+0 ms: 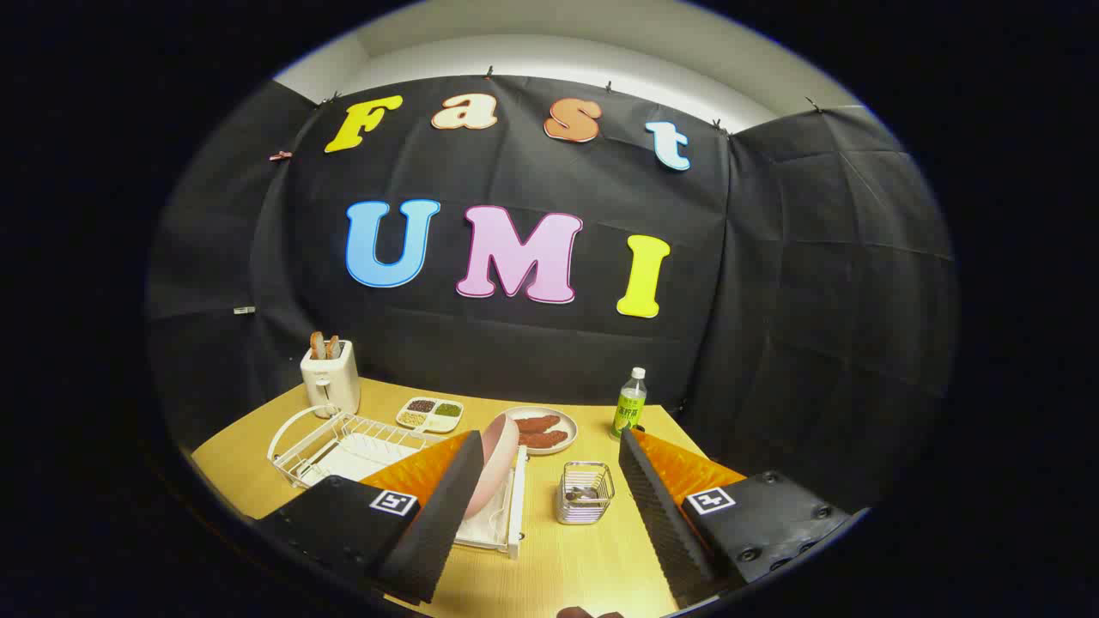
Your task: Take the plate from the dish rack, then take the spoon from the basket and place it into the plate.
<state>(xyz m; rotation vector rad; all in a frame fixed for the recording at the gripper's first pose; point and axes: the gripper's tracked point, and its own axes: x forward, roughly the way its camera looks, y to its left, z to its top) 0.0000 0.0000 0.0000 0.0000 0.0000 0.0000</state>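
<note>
The tool [549,481] is held wide apart above the near part of the desk [567,566], and nothing is gripped between its fingers. The plate [496,463], pink and standing on its edge, is kept upright in the dish rack [343,451]; it is seen just beside the left finger, but whether it is touched by that finger cannot be told. This upright position is probably given by the rack's wires, so a thin rim is offered for gripping.

The basket [585,493], a small wire one, is placed on the desk between the two fingers and a little ahead of them. A dark object is seen inside it, which is judged to be the spoon [584,493], though it is too small to be sure.

Further back, a toaster [330,378], a divided tray [431,415], a dish with food [539,429] and a bottle [630,403] are arranged near the wall, well apart from the work.

The first step is judged as not yet done, since the plate is in the rack. The fingers must be brought around the plate's rim before closing.
</note>
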